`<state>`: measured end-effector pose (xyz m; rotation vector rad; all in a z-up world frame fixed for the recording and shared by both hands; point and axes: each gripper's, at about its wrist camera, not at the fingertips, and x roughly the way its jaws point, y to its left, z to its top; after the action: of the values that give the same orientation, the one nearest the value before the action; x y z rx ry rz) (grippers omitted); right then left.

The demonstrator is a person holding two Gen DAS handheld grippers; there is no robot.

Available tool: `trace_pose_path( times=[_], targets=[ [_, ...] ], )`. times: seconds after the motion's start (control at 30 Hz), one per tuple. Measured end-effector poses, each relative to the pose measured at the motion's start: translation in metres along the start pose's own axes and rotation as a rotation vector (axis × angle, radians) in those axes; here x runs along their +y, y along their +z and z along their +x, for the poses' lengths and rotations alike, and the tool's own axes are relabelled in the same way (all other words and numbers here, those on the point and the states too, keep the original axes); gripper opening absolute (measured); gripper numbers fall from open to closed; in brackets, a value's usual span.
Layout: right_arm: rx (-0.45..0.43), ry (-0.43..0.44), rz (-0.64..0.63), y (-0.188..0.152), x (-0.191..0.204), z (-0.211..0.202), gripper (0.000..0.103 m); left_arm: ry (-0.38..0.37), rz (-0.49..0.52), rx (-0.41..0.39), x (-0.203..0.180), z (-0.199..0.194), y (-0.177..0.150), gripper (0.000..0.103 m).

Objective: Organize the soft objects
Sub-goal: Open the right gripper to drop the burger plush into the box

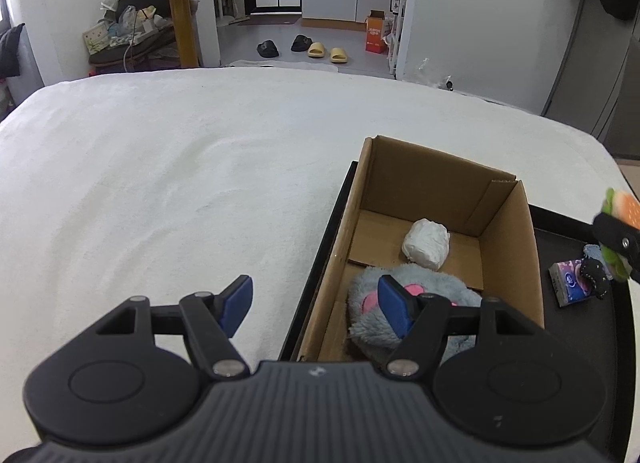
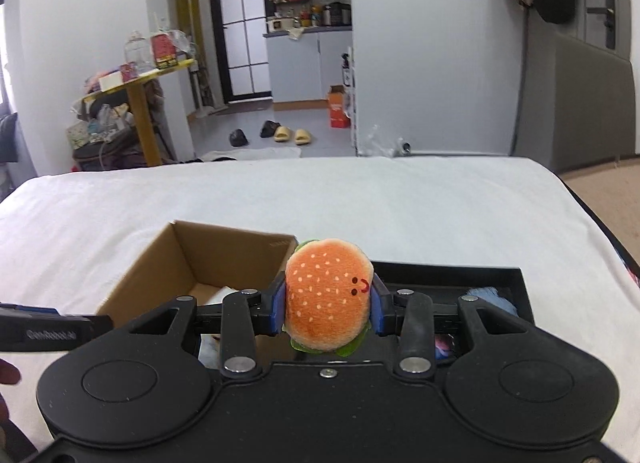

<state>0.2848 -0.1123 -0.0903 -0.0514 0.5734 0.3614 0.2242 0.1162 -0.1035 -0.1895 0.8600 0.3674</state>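
Right wrist view is showing the right claw (image 2: 329,305) squeezing a toy burger (image 2: 329,295) between its two blue pads (image 2: 278,309). The claw is only partly open, just as wide as the soft burger, and the pads are pressing on its sides. The burger is sitting up in the air, above the edge where the cardboard box (image 2: 188,259) is meeting the black tray (image 2: 452,273).

I think the step in hand is carrying the burger to the box. The box is lying at about 10 o'clock from the burger, so the next move is calling for a small swing that way, then a drop down over the open top, then letting go. The box walls are tall, so the burger is needing to clear the rim first.

Left wrist view is showing the left claw (image 1: 316,305) standing wide open and holding nothing. One pad is hanging over the white bed (image 1: 160,183), the other over the box. A fluffy gray toy (image 1: 360,303) and a white bundle (image 1: 425,244) are already lying inside the box. At 3 o'clock from the box, a small tissue pack (image 1: 570,281) and a dark toy (image 1: 596,273) are waiting on the tray.
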Motion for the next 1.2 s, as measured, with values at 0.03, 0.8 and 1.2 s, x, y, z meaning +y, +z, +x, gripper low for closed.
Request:
trace_pose_path(
  times=[0.03, 0.8, 1.2],
  targets=[
    [-0.005, 0.011, -0.002, 0.002, 0.003, -0.001, 0.039, -0.003, -0.004, -0.001, 0.001, 0.000, 0.000, 0.067],
    [0.058, 0.203, -0.031, 0.022, 0.061, 0.019, 0.064, -0.062, -0.034, 0.035, 0.021, 0.019, -0.007, 0.012],
    [0.048, 0.111, -0.014, 0.015, 0.037, 0.004, 0.076, -0.054, -0.021, 0.052, 0.017, 0.013, -0.003, 0.019]
  ],
)
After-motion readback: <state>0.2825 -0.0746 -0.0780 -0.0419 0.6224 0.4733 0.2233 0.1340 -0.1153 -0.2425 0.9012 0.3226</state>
